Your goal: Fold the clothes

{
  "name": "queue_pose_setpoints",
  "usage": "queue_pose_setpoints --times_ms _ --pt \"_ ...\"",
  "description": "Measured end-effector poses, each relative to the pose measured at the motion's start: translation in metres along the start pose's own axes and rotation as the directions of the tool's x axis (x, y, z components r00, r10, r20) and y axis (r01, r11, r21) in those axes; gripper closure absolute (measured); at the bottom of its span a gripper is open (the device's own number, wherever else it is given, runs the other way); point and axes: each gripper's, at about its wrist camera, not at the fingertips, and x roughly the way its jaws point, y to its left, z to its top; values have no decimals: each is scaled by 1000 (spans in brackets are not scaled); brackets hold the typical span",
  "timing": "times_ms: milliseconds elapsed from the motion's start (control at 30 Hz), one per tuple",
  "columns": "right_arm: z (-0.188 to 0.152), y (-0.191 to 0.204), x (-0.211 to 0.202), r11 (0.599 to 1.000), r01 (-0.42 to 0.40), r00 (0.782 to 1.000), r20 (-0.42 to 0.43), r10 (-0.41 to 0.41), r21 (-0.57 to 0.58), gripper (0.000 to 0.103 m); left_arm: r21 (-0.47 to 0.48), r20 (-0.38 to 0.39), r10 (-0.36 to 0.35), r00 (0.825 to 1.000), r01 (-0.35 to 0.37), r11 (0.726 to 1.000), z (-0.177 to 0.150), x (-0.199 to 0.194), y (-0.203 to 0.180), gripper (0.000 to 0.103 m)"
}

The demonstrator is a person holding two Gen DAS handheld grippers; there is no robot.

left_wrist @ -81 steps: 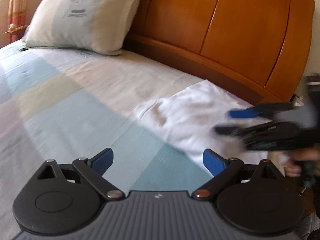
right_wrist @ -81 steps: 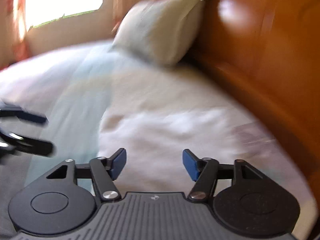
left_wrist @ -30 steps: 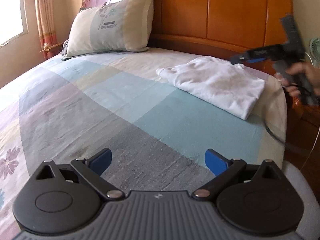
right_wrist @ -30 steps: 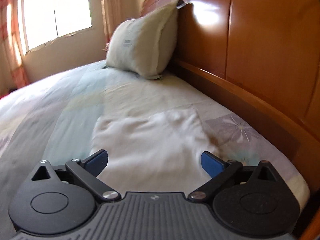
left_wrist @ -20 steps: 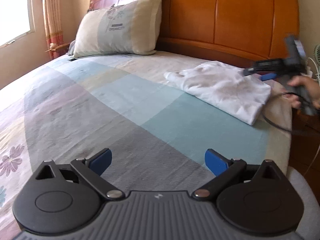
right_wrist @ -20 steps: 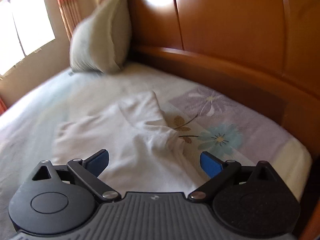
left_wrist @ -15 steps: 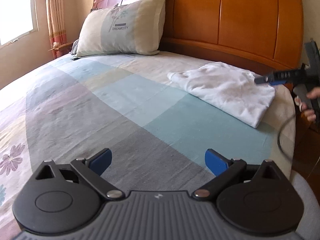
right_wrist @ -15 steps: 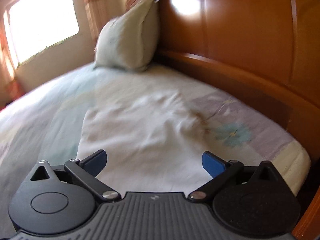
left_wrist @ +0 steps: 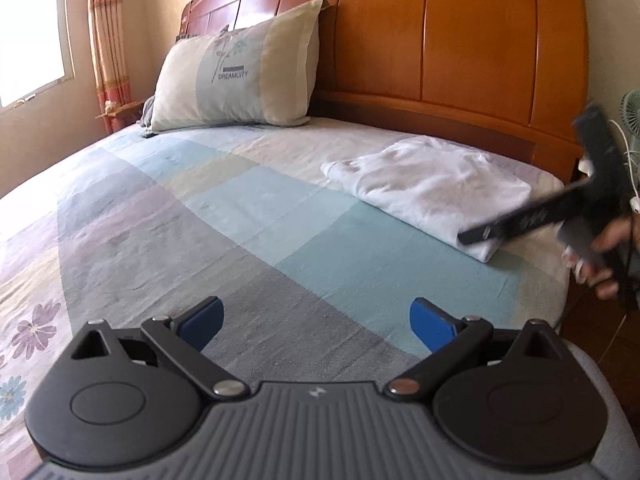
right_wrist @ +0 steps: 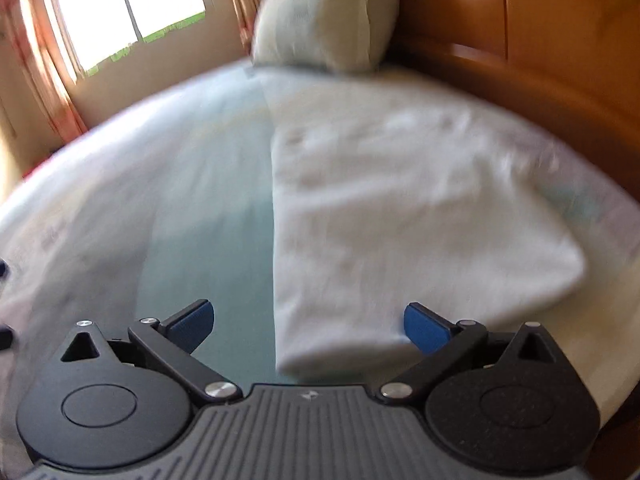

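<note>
1. White garment (left_wrist: 424,184) lying as a flat, layered rectangle on the bed (left_wrist: 224,232), near the headboard-side corner by the right edge; edges roughly squared, top slightly rumpled.
2. Already lying folded, as the task wants; whether one more fold is due or the job is over, impossible to settle from this moment.
3. Left gripper (left_wrist: 316,320) held low over the grey-blue check of the sheet, well apart from the garment, blue pads spread wide, nothing between them.
4. Right gripper (right_wrist: 308,322) spread wide too and holding nothing, hovering just above the garment's near end; right wrist view smeared by blur, so contact with the cloth not clear. Seen from the left wrist as a dark bar crossing the garment's near corner, gripped by a hand (left_wrist: 604,252).
5. Next move, as a judgement: if another fold, a pinch on the near corners and a carry toward the headboard; if done, nothing more than clearing away. No ground for choosing.
6. Surface: soft patchwork sheet, flowers along the left edge; give underfoot for any pinch.
7. Room: pillow (left_wrist: 236,72) propped against the wooden headboard (left_wrist: 460,32), curtain (left_wrist: 108,44) and bright window at the far left.
</note>
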Motion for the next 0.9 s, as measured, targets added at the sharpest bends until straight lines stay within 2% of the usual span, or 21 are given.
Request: queue_pose_setpoints --times_ms 167,467,667,833,900 --pt "-1 16 -10 999 43 999 -21 -43 21 0 -19 18 0 1000 0 1000 0 -7 2 1" --pt "-3 44 -28 991 121 991 -61 -118 55 0 -75 -7 -4 1000 4 997 -1 -12 2 1" --pt "-11 64 -57 975 216 974 -75 -213 41 0 -102 0 -36 999 36 994 4 -17 -3 1" --pt "-23 78 -79 964 262 963 -79 -258 44 0 -132 2 -70 998 70 989 9 -24 -10 1" --pt "-28 82 -87 966 254 965 -79 -250 44 0 -138 -4 -82 997 80 987 10 -27 -15 1"
